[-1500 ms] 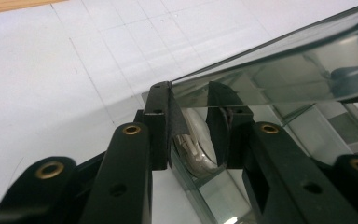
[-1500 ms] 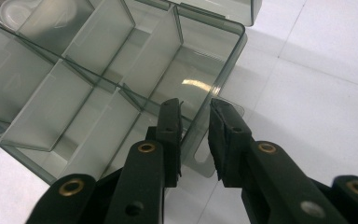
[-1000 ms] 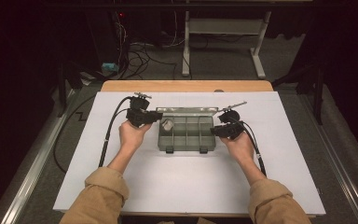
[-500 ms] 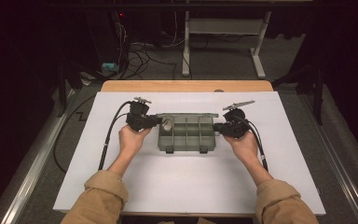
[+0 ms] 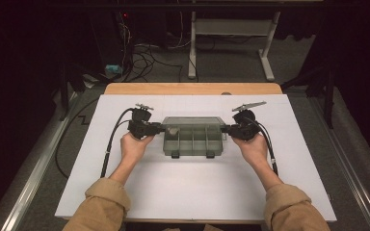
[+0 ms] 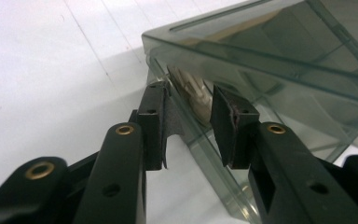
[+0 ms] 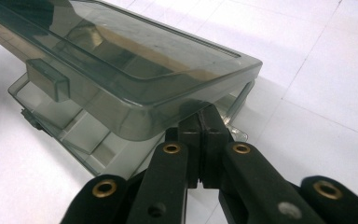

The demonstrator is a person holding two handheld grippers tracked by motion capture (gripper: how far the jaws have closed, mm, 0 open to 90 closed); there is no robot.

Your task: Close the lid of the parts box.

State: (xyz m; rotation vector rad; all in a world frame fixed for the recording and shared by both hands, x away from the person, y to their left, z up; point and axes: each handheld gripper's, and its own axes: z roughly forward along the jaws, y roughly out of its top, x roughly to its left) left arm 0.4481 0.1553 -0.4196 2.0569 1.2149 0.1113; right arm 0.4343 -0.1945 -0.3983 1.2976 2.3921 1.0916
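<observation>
A smoky clear compartment box (image 5: 192,137) sits mid-worktop (image 5: 192,197), lid partly raised. The left gripper (image 6: 189,119), its jaws apart and just opening, straddles the box's left wall. The right gripper (image 7: 200,128), jaws together, touches its right end.

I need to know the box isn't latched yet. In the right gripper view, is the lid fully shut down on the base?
No: the lid sits raised above the base, a gap showing between them.
</observation>
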